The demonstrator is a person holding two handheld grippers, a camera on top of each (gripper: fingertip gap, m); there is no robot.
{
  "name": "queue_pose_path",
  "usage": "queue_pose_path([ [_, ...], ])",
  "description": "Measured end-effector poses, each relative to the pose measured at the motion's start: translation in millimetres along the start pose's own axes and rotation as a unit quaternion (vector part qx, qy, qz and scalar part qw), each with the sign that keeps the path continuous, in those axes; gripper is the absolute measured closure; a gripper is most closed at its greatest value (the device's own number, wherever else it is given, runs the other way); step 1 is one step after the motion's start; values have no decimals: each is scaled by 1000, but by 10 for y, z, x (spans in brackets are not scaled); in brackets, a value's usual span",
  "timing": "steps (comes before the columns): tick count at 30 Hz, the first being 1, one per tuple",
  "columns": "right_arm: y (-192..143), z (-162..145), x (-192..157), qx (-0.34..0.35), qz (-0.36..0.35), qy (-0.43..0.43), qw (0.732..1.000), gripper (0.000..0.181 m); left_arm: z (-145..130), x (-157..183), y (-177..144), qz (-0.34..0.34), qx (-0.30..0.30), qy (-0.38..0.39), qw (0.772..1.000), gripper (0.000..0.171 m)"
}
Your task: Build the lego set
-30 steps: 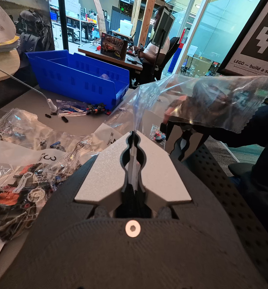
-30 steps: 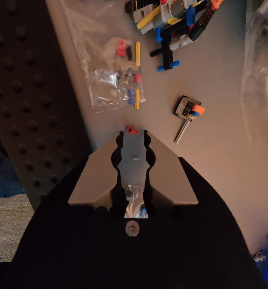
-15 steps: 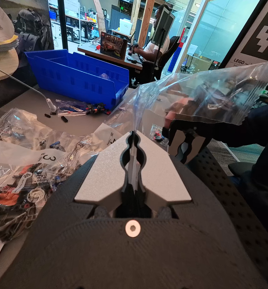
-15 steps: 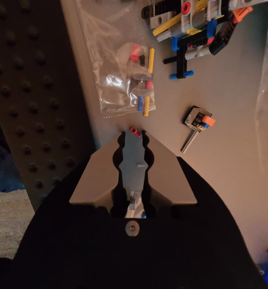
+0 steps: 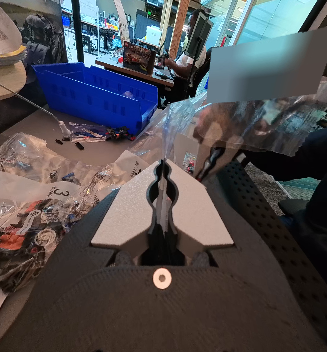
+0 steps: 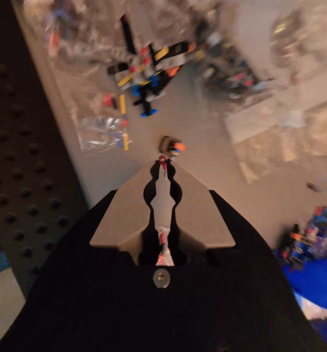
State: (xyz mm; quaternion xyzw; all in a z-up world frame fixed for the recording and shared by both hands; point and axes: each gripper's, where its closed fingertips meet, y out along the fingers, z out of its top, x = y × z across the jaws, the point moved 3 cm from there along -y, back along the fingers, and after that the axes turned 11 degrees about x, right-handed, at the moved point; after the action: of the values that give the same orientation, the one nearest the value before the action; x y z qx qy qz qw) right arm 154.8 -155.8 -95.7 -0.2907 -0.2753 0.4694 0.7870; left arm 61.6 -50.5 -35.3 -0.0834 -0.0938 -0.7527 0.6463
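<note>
Between the right gripper's (image 6: 162,162) clenched fingertips sits a red pin (image 6: 162,159); left gripper (image 5: 163,162) pinches a clear bag (image 5: 235,123).

Bin (image 5: 94,99) behind parts bags (image 5: 35,190) on table (image 5: 101,152); loose pieces (image 5: 118,132) between.

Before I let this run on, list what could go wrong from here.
1. The right claw pinches the small red lego pin only at its very tips, and the right wrist view is motion-blurred; the pin could slip out and drop.
2. The left claw is shut on the large clear plastic bag, which hangs over the right claw and could snag it.
3. A dropped pin might get lost among the small clear bag of parts and loose pieces.
</note>
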Motion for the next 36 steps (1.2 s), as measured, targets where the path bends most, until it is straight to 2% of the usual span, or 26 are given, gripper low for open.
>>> queue_pose_path([
  [5,-226,231,500,70,-92,24,993,176,5,-7,-10,-1,2,-1,1000,171],
  [8,-223,332,688,104,-112,39,987,176,8,-7,-11,-1,4,-2,1000,171],
  [11,-120,366,805,107,-117,46,986,176,22,-11,-21,-1,8,-4,1000,171],
  [15,27,318,918,76,-140,33,987,172,26,-22,-30,-1,11,-5,1000,171],
  [18,50,307,894,67,-135,33,988,169,23,-25,-27,-1,10,-5,1000,171],
  [21,-73,317,846,72,-139,30,987,168,23,-29,-30,-1,10,-6,1000,171],
  [24,-220,325,629,87,-94,28,991,172,21,-32,-33,0,9,-5,1000,171],
  [26,-229,204,424,58,-40,41,997,170,14,-30,-29,0,8,-6,1000,171],
  [29,-193,19,315,20,-42,35,998,165,-1,-23,-13,-1,4,-5,1000,171],
  [34,-180,-120,165,26,-14,62,998,165,3,-17,-12,0,4,-4,1000,171],
  [36,-116,-169,109,13,3,76,997,159,0,-18,-10,1,4,-4,1000,171],
])
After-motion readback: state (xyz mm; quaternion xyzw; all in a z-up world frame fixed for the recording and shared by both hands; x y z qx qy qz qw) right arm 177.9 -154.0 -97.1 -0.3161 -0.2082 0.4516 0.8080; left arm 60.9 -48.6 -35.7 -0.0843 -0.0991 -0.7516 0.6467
